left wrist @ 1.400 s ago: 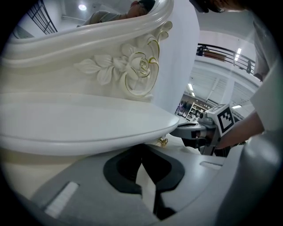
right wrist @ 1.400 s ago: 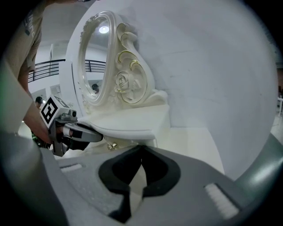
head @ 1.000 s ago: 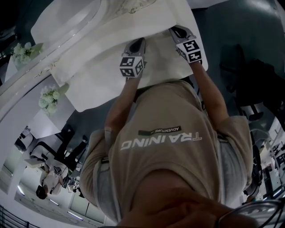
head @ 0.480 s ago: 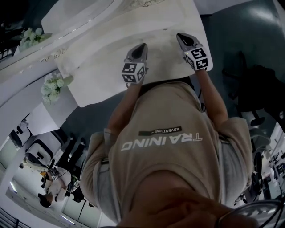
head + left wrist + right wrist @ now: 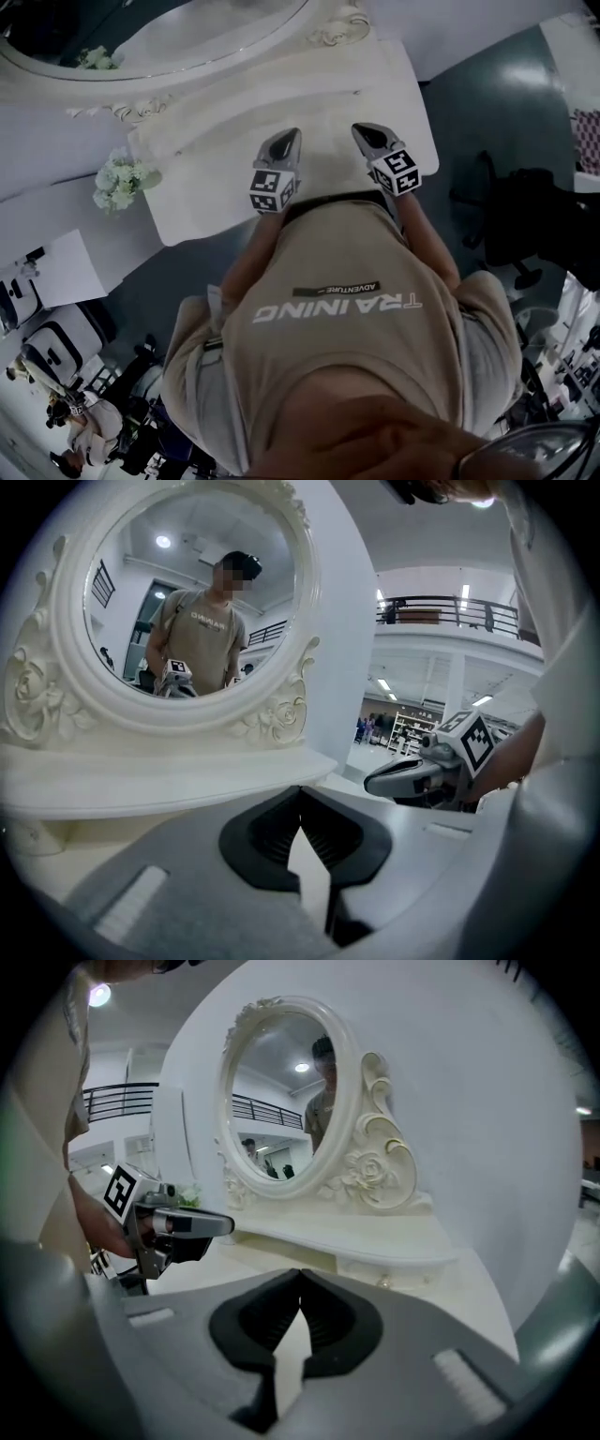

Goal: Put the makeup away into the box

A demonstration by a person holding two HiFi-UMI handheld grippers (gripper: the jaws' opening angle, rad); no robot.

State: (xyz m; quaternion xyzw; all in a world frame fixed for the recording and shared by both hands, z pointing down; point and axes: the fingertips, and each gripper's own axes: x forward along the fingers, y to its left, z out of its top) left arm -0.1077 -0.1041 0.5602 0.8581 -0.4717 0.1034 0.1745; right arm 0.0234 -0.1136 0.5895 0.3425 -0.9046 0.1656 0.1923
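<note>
**Gripper state.** The left gripper (image 5: pixel 290 137) is held over the bare top of the white dressing table (image 5: pixel 211 183), with the right gripper (image 5: pixel 362 130) at its 3 o'clock, near but apart. Both are pointed toward 12 o'clock, at the oval mirror (image 5: pixel 178 592). In each gripper view the jaws are seen pressed together at the tips, and nothing is pinched between them. Neither gripper is carrying anything.

**Reason for the pose (judged).** The grippers are held level, side by side and clear of the surface. This is read as a carrying or rest posture rather than a reach, since no object lies ahead of either tip.

**Containers and contents.** No box is seen in any view, so its contents cannot be stated. The makeup is likewise not in view: none is found on the table top, nor on the shelf (image 5: pixel 159 785) below the mirror. Only a bunch of pale flowers (image 5: pixel 120 184) is present, at 9 o'clock of the left gripper, well apart.

**Task progress (judged).** It cannot be told whether stowing is finished or not begun.
</note>
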